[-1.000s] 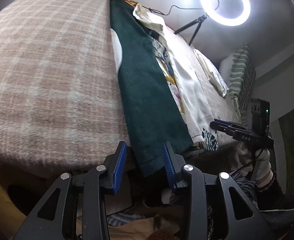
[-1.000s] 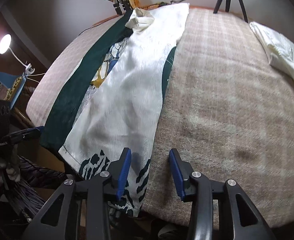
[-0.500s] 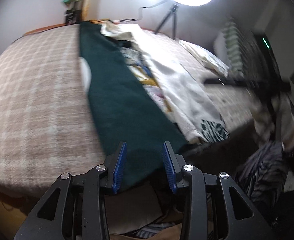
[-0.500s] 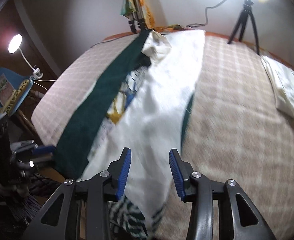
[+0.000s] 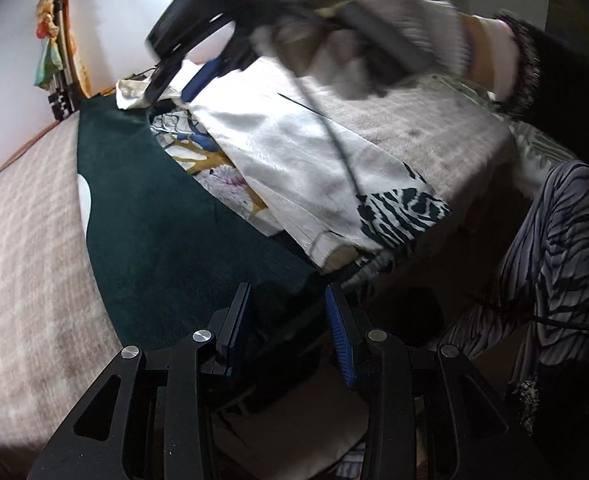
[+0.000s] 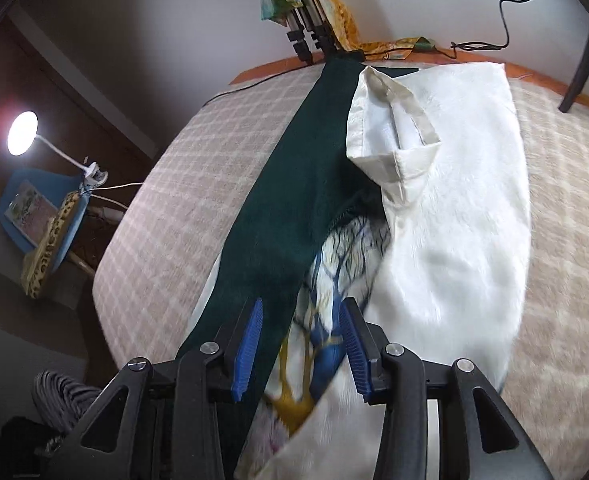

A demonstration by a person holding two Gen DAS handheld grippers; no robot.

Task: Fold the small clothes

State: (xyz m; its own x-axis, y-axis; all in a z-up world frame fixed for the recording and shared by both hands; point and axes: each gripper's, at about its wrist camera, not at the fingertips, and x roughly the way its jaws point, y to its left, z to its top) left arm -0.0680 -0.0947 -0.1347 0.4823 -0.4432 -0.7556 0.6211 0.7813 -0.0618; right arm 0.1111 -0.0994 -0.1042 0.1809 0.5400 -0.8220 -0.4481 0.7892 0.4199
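Two grippers hover over a plaid blanket (image 6: pixel 198 200) on a bed, both with blue pads spread and pinching nothing. The left gripper (image 5: pixel 290 330) sits above the near end of a dark green garment (image 5: pixel 146 220) – beside it lies a white garment (image 6: pixel 466 208) with a zebra-print hem. The right gripper (image 6: pixel 300 344), held in a gloved hand (image 5: pixel 366 28), points down at a tree-print cloth (image 6: pixel 334 280) between them

A plaid-blanketed bed (image 6: pixel 198 168) carries a dark green garment (image 6: pixel 294 184) and white shirt (image 6: pixel 466 208).
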